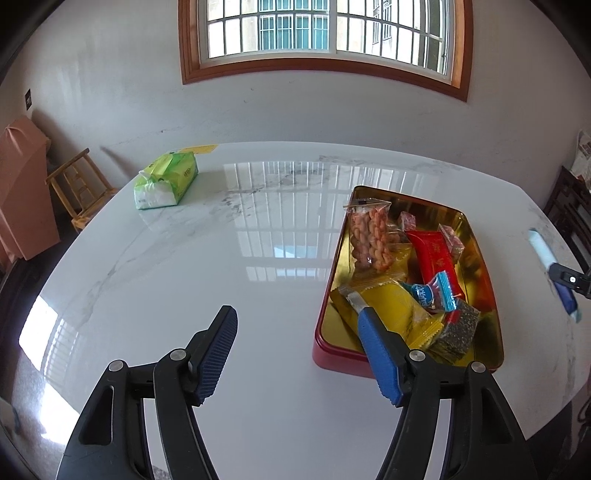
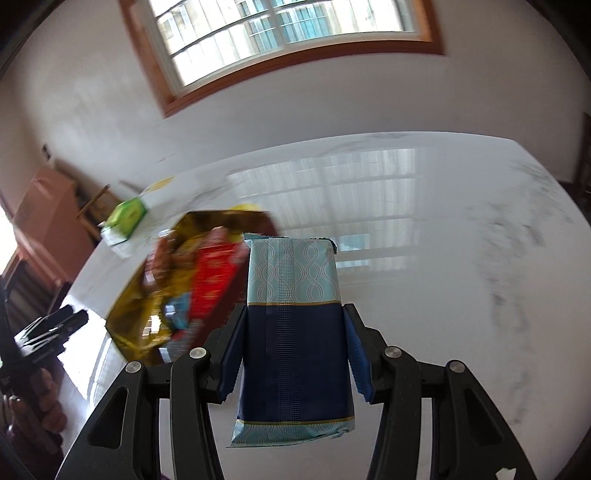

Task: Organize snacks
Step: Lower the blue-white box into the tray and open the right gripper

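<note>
A red tin with a gold inside (image 1: 334, 354) sits on the white marble table (image 1: 221, 258) and holds several snacks: a clear bag of twists (image 1: 371, 236), a red pack (image 1: 437, 258), a yellow pack (image 1: 399, 310). My left gripper (image 1: 297, 332) is open and empty, its right finger over the tin's near left corner. My right gripper (image 2: 295, 354) is shut on a navy and light-blue snack pack (image 2: 293, 332), held above the table just right of the tin (image 2: 125, 314). That pack also shows at the far right of the left wrist view (image 1: 550, 269).
A green tissue pack (image 1: 166, 181) lies at the table's far left. A wooden chair (image 1: 79, 184) and a pink cabinet (image 1: 22, 192) stand beyond the left edge. A wall with a window (image 1: 321, 33) is behind the table.
</note>
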